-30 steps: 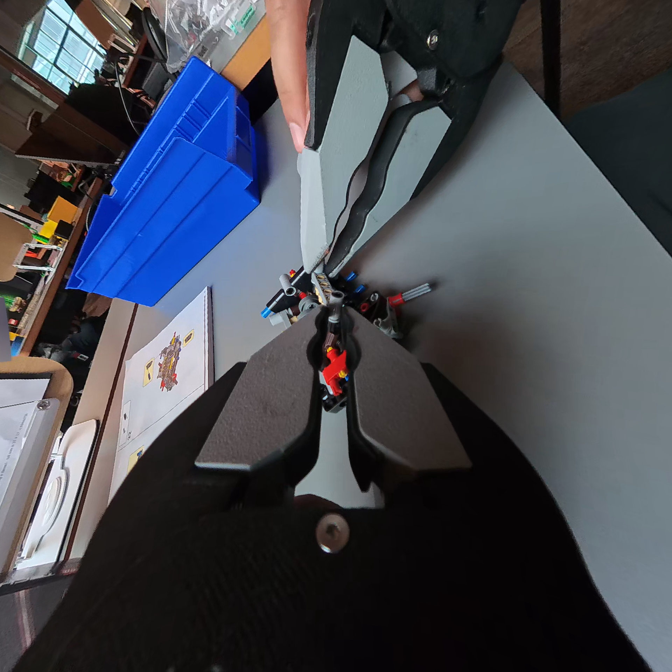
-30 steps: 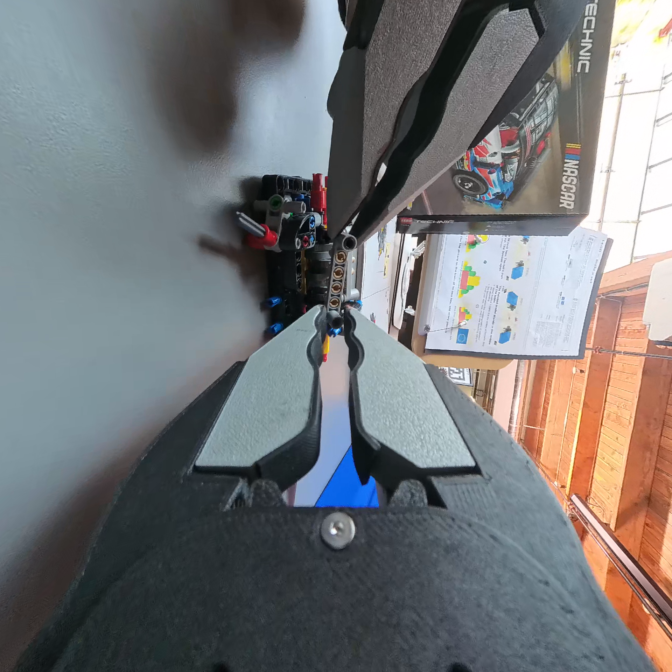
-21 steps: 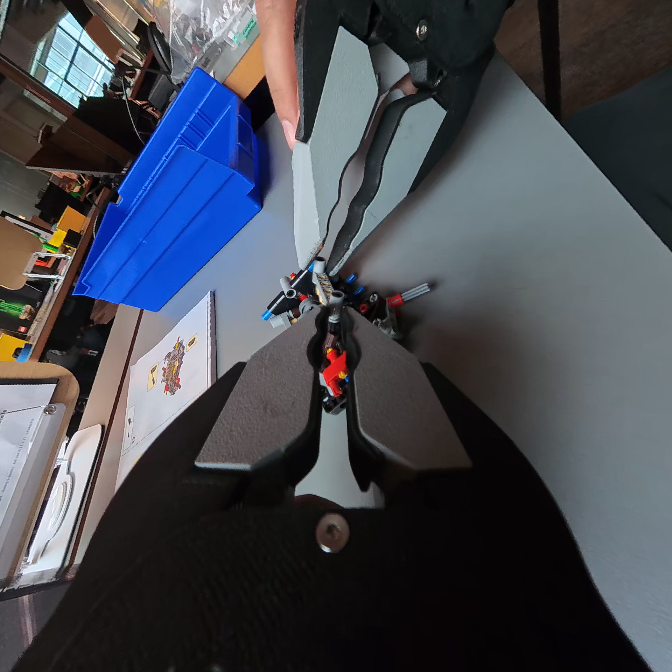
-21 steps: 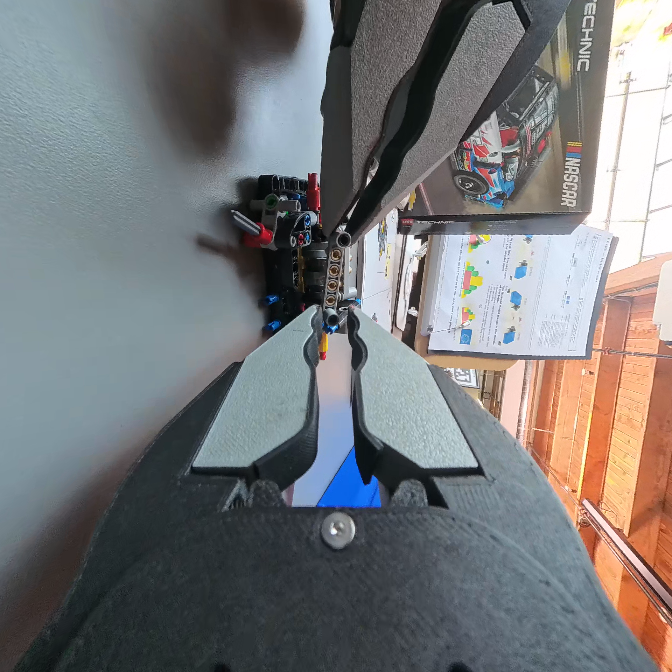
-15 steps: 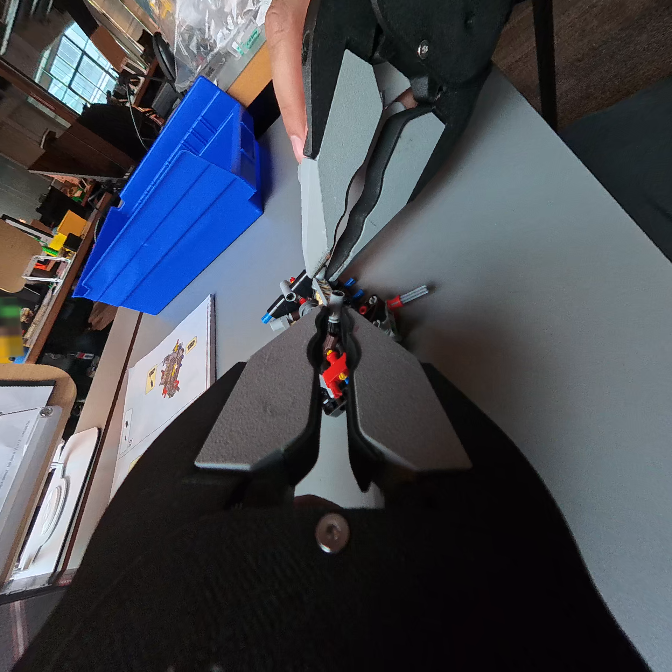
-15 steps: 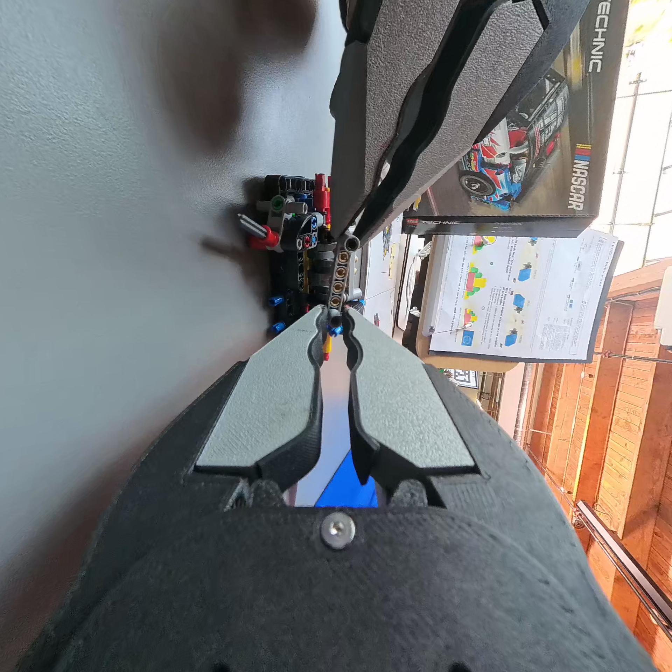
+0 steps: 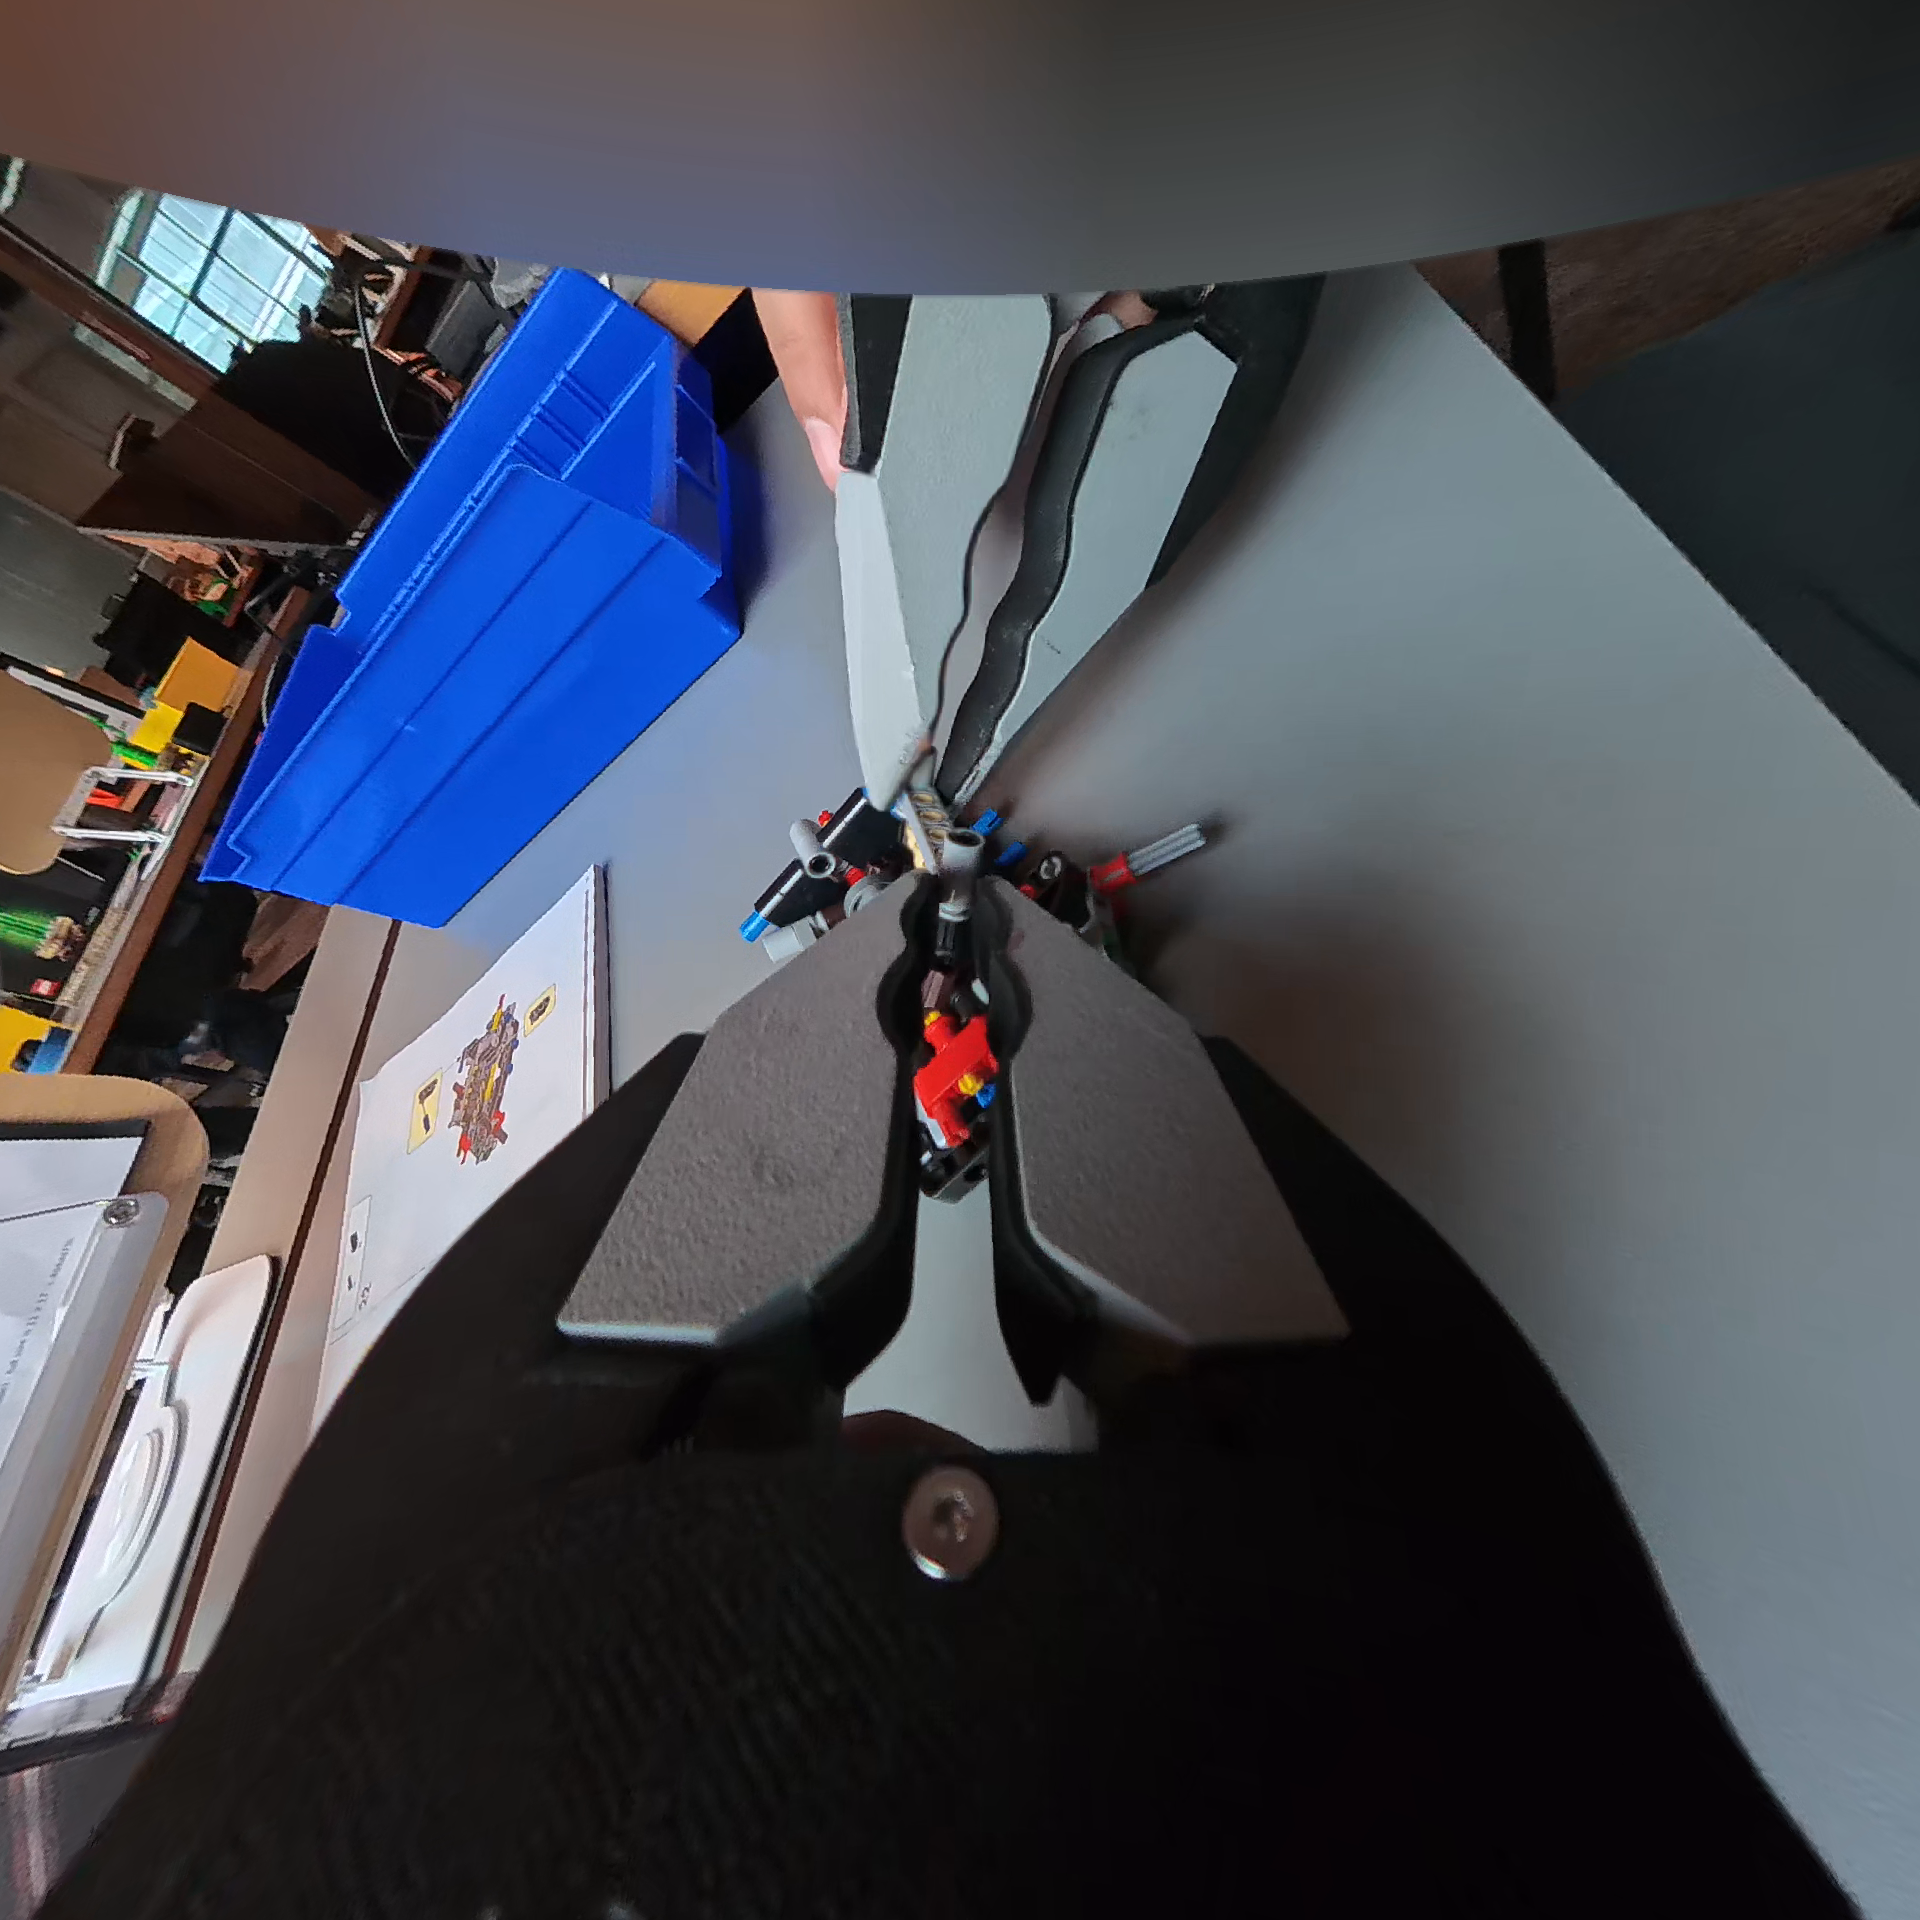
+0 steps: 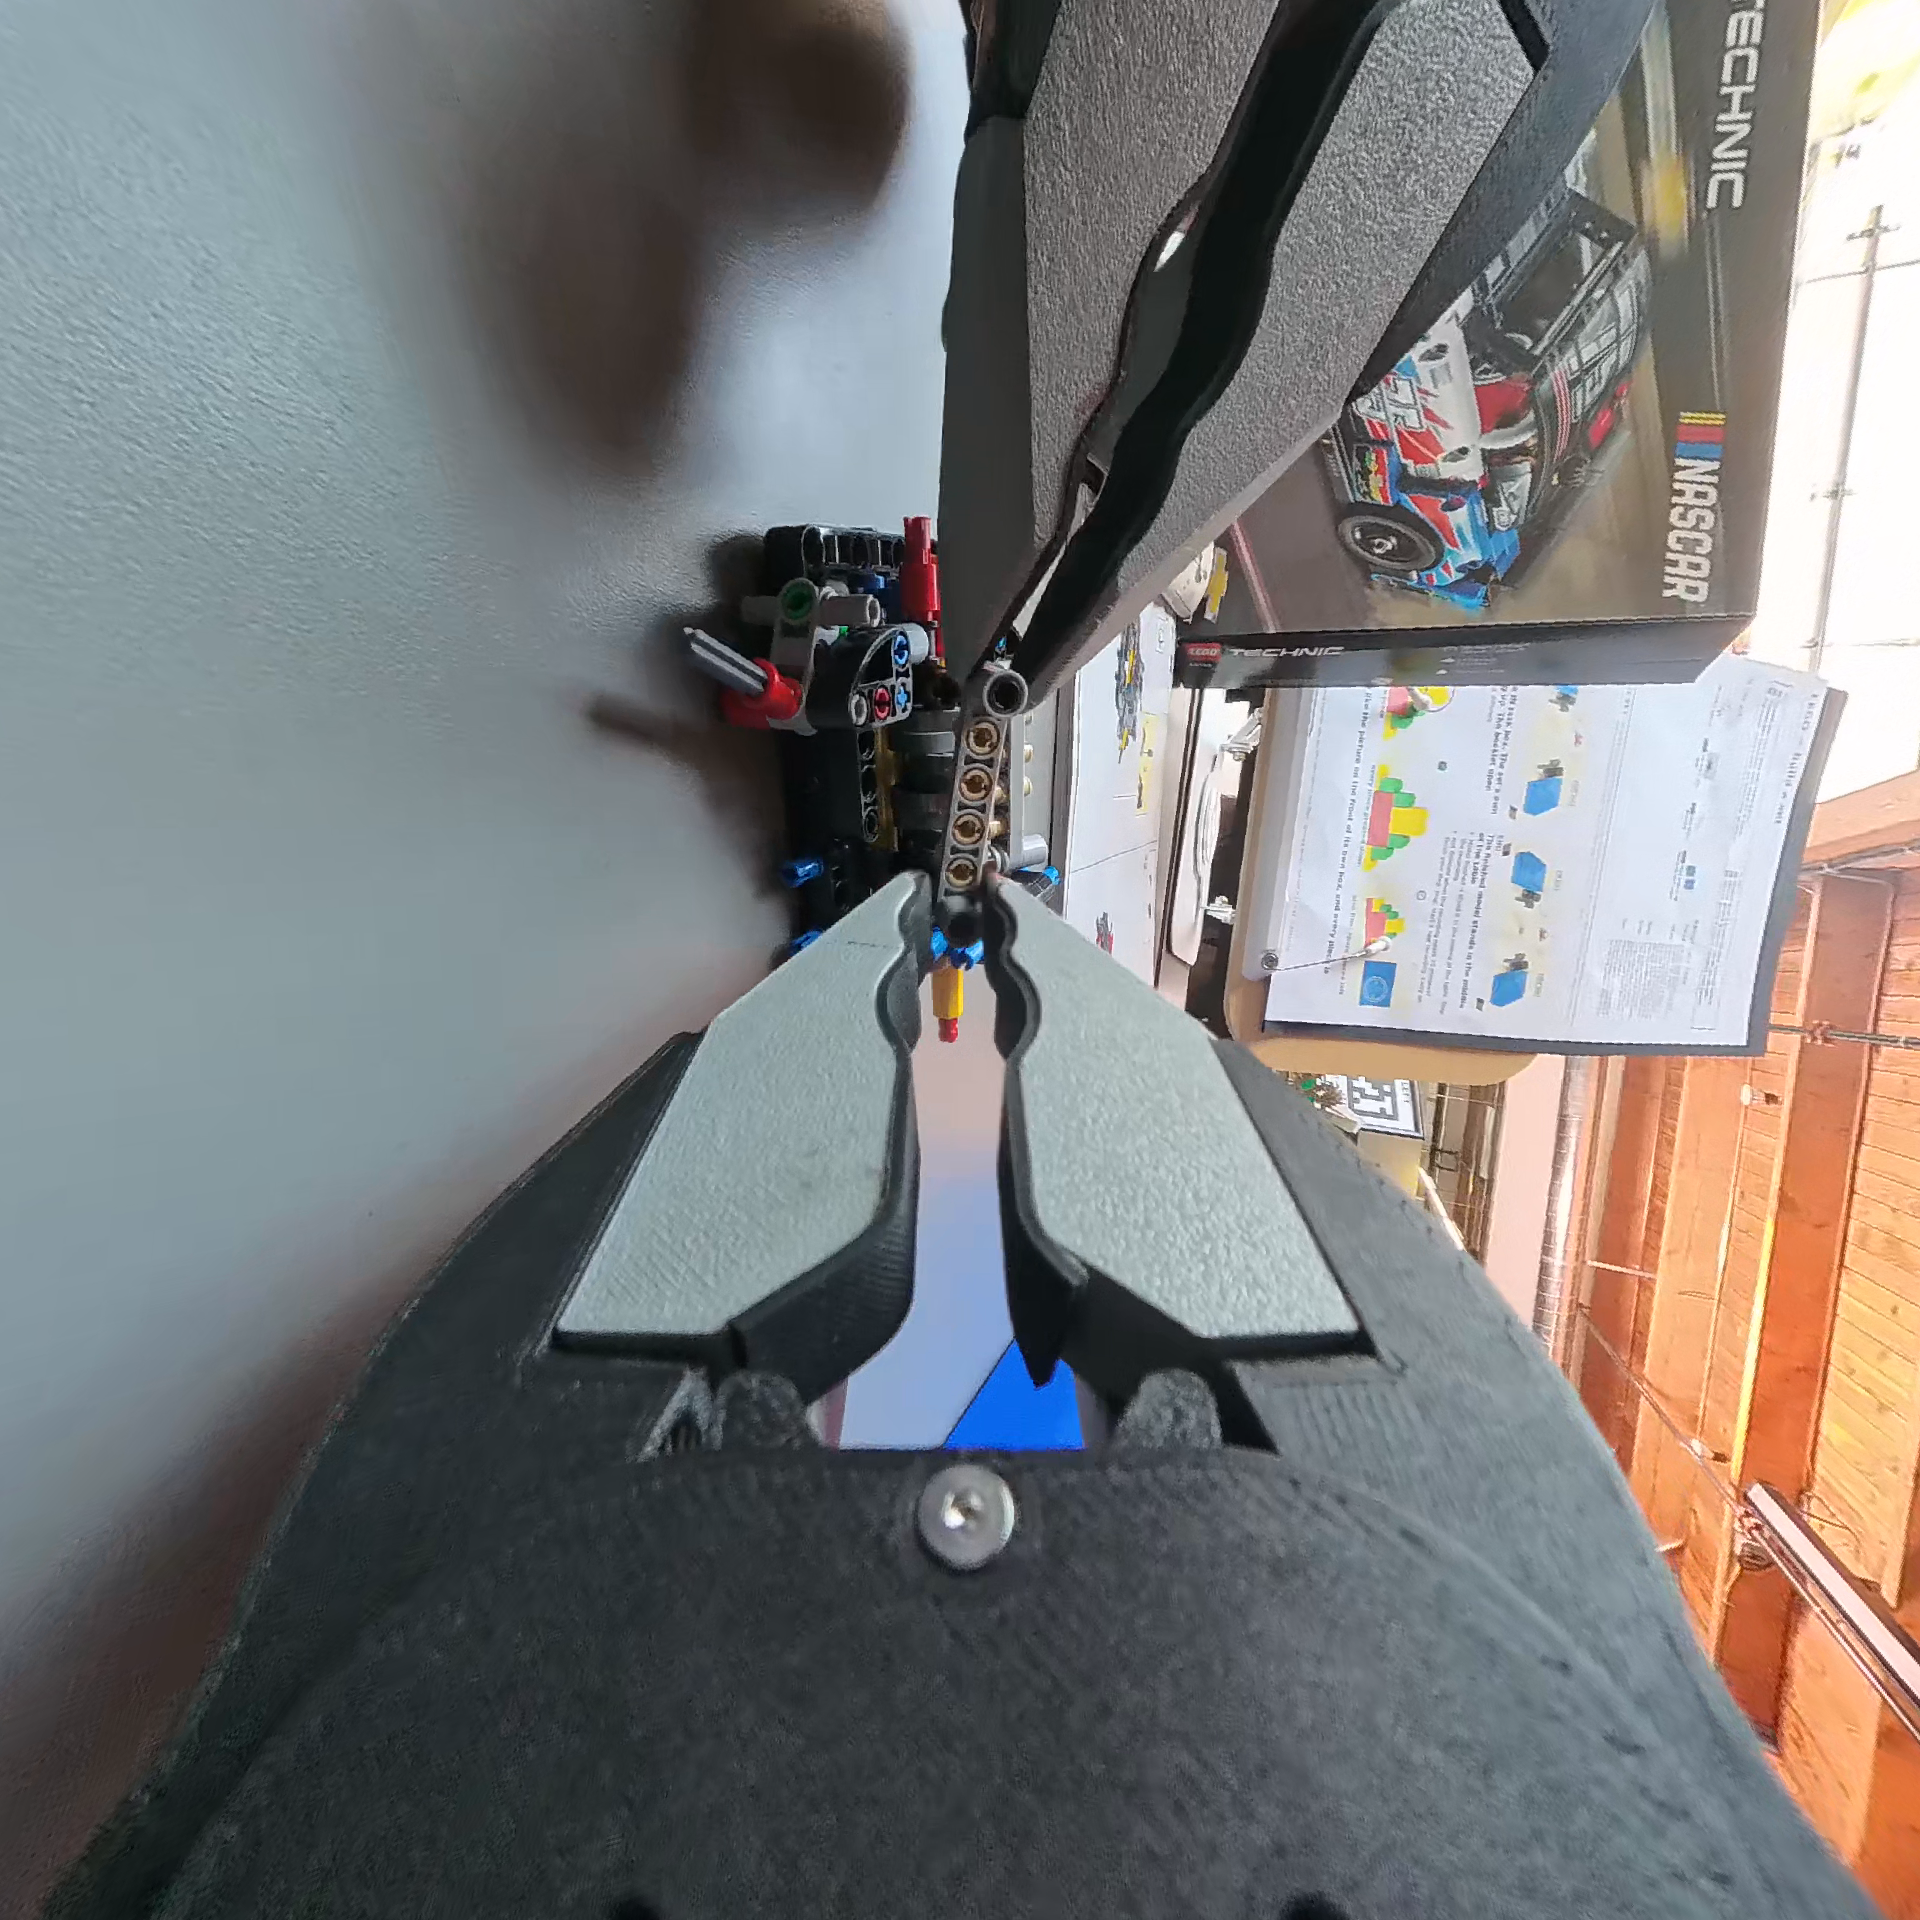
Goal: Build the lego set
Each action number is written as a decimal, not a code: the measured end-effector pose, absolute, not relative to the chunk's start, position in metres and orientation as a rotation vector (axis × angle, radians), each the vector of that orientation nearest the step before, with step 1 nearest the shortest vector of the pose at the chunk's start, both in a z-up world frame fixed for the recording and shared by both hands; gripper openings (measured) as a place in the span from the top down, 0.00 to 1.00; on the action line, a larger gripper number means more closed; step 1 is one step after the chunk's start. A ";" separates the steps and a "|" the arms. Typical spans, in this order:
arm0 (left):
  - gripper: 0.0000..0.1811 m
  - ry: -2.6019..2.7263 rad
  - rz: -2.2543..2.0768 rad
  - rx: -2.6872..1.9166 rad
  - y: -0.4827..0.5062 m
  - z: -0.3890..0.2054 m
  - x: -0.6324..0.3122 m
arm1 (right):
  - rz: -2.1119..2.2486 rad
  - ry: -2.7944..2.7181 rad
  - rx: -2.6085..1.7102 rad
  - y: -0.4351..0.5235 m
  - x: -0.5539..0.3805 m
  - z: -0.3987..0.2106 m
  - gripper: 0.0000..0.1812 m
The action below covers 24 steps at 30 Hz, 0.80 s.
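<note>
One partly built Lego chassis (image 8: 862,727) on the grey table (image 7: 1455,935), beyond both fingertip pairs; most of the set unbuilt. One grey pin-filled liftarm (image 8: 975,800): right gripper (image 8: 958,914) clamps its near end, left gripper (image 7: 951,914) pinches its far end.

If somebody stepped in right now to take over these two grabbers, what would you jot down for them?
Left gripper: fingers shut on the lego assembly, which sits on the grey table.
Right gripper: fingers shut on one end of the grey holed beam, its other end beside the left gripper's tips.
Done: partial build. Whether the beam is seated cannot be told.
Left: most of the set; instruction booklet lies nearby.
</note>
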<state>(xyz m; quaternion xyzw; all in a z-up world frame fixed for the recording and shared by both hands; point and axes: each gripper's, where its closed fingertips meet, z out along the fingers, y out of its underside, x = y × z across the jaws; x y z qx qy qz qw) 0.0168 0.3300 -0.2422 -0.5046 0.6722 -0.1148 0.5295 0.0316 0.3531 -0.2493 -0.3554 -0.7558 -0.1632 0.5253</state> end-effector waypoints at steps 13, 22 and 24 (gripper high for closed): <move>0.98 1.600 -0.237 -1.224 0.334 -0.243 0.014 | -0.399 -1.804 -0.848 0.354 0.031 -0.246 0.96; 0.98 1.602 -0.242 -1.214 0.333 -0.242 0.015 | -0.391 -1.808 -0.860 0.354 0.032 -0.248 0.96; 0.98 1.606 -0.241 -1.215 0.332 -0.242 0.015 | -0.397 -1.807 -0.858 0.354 0.032 -0.248 0.97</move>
